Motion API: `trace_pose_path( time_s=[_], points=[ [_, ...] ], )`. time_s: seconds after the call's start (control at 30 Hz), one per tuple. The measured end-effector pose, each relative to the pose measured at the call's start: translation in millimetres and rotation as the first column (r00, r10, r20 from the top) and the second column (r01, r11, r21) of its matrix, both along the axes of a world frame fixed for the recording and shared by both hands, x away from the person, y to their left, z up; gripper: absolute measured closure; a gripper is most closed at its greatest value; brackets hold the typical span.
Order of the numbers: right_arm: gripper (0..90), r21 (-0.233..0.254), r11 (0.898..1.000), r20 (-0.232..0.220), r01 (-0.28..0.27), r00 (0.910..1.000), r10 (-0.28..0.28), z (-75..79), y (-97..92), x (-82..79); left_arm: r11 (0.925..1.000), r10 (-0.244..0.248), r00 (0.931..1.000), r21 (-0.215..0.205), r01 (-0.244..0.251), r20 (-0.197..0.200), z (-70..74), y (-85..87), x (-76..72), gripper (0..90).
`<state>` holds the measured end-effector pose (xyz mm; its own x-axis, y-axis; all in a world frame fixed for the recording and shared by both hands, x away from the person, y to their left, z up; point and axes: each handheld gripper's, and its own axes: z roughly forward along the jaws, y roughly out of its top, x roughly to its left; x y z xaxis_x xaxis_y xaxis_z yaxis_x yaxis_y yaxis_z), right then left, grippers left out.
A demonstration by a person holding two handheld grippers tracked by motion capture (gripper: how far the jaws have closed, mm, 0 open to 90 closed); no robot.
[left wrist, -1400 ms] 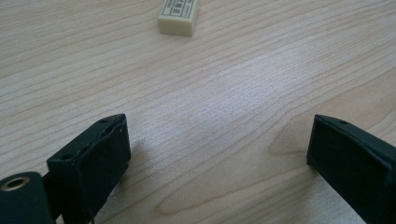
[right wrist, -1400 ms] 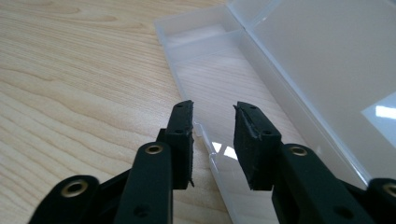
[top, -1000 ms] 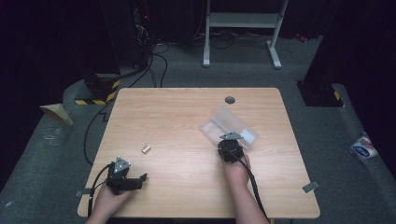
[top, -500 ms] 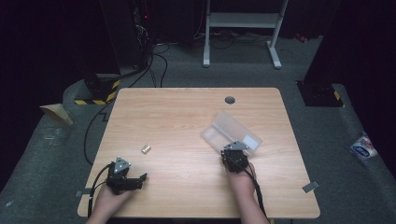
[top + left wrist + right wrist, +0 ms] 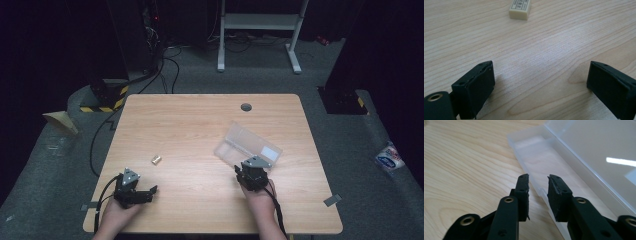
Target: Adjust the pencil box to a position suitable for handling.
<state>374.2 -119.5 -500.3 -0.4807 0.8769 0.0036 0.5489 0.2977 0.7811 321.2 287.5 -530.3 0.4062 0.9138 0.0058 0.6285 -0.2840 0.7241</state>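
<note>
Right gripper point(image 5: 250, 168), jaws just parting with nothing between them, sits at the clear box's point(image 5: 247, 146) near edge; left gripper point(image 5: 145, 192) spread, eraser point(image 5: 156, 160) just ahead.

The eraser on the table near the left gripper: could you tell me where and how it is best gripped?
Grip the eraser across its two long flat sides, coming straight down from above. It is a small block lying flat on the table with free space around it, and the left gripper already has its jaws wide open.

wood table point(image 5: 200, 125) | on it: eraser point(image 5: 156, 160), open clear case point(image 5: 247, 147)
</note>
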Motion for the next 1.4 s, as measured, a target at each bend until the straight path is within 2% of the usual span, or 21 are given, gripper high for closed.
trace_pose_path(
  time_s=[0.1, 0.13, 0.23, 0.27, 0.4, 0.53, 0.57, 0.63, 0.8, 0.97, 1.07, 1.17, 1.2, 1.23, 1.33, 1.4],
  points=[
    [63.3, 0.006, 1.0, 0.004, -0.004, 1.0, 0.004, 0.9, 7.5, 3.6, 1.0, 0.001, 1.0, 0.0, -0.001, 0.0, 0.0, 0.0, -0.1, 8.0],
    [60.5, 0.013, 1.0, 0.0, 0.003, 1.0, -0.003, 0.4, 15.5, 8.6, 1.0, 0.001, 1.0, 0.0, -0.001, 0.001, 0.0, 0.0, -0.1, 8.0],
    [60.2, 0.012, 1.0, -0.005, 0.0, 1.0, 0.0, -0.6, 23.7, 15.6, 1.0, 0.0, 1.0, 0.0, 0.0, 0.0, 0.0, 0.1, 0.0, 8.1],
    [60.6, 0.008, 1.0, -0.006, 0.006, 1.0, -0.006, -1.9, 31.9, 22.8, 1.0, -0.002, 1.0, -0.003, 0.002, 0.0, 0.0, 0.3, 0.0, 8.1],
    [65.0, -0.016, 0.999, -0.013, 0.028, 0.9995, -0.028, -4.5, 43.6, 35.8, 1.0, -0.002, 1.0, -0.004, 0.002, 0.0, 0.0, 0.5, 0.0, 8.4],
    [67.3, -0.026, 0.999, -0.035, 0.03, 0.9989, -0.031, -8.1, 47.3, 42.9, 1.0, -0.006, 1.0, -0.004, 0.006, -0.002, 0.1, 0.9, 0.0, 8.5],
    [68.6, -0.04, 0.999, -0.047, 0.024, 0.9986, -0.026, -9.8, 47.9, 44.4, 1.0, -0.005, 1.0, -0.004, 0.005, 0.0, 0.0, 0.9, 0.0, 8.5],
    [68.8, -0.042, 0.999, -0.047, 0.021, 0.9986, -0.023, -10.6, 48.5, 44.3, 1.0, -0.006, 1.0, -0.004, 0.006, 0.0, 0.1, 1.0, 0.1, 8.5],
    [68.8, -0.058, 0.998, -0.051, -0.026, 0.9985, 0.023, -9.8, 50.8, 32.5, 1.0, -0.007, 1.0, -0.004, 0.007, -0.002, 0.1, 0.9, 0.2, 8.6],
    [68.0, -0.038, 0.998, -0.059, -0.041, 0.9975, 0.039, -11.1, 48.1, 16.7, 1.0, -0.005, 1.0, -0.004, 0.005, -0.001, 0.1, 0.7, 0.2, 8.6],
    [66.5, -0.038, 0.998, -0.049, -0.053, 0.9975, 0.051, -12.0, 46.6, 9.7, 1.0, -0.003, 1.0, -0.004, 0.003, -0.001, 0.1, 0.6, 0.2, 8.6],
    [57.6, -0.032, 0.996, -0.045, -0.08, 0.9959, 0.079, -12.9, 45.6, -4.0, 1.0, -0.004, 1.0, 0.003, 0.004, 0.001, 0.3, 1.0, 0.4, 8.8],
    [57.6, -0.032, 0.996, -0.045, -0.08, 0.9959, 0.079, -12.9, 45.6, -4.0, 1.0, -0.004, 1.0, 0.003, 0.004, 0.001, 0.3, 1.0, 0.4, 8.8],
    [53.0, -0.016, 0.996, -0.049, -0.088, 0.995, 0.087, -13.3, 47.1, -8.0, 1.0, -0.004, 1.0, 0.003, 0.004, 0.002, 0.3, 1.0, 0.4, 8.9],
    [50.8, 0.003, 0.995, -0.049, -0.097, 0.9941, 0.097, -13.5, 50.5, -8.7, 1.0, -0.003, 1.0, 0.002, 0.003, 0.002, 0.3, 0.8, 0.7, 8.9],
    [48.1, 0.0, 0.994, -0.049, -0.107, 0.9931, 0.107, -13.8, 55.7, -7.5, 1.0, -0.004, 1.0, 0.003, 0.004, 0.001, 0.4, 0.9, 0.7, 9.0]
  ],
)
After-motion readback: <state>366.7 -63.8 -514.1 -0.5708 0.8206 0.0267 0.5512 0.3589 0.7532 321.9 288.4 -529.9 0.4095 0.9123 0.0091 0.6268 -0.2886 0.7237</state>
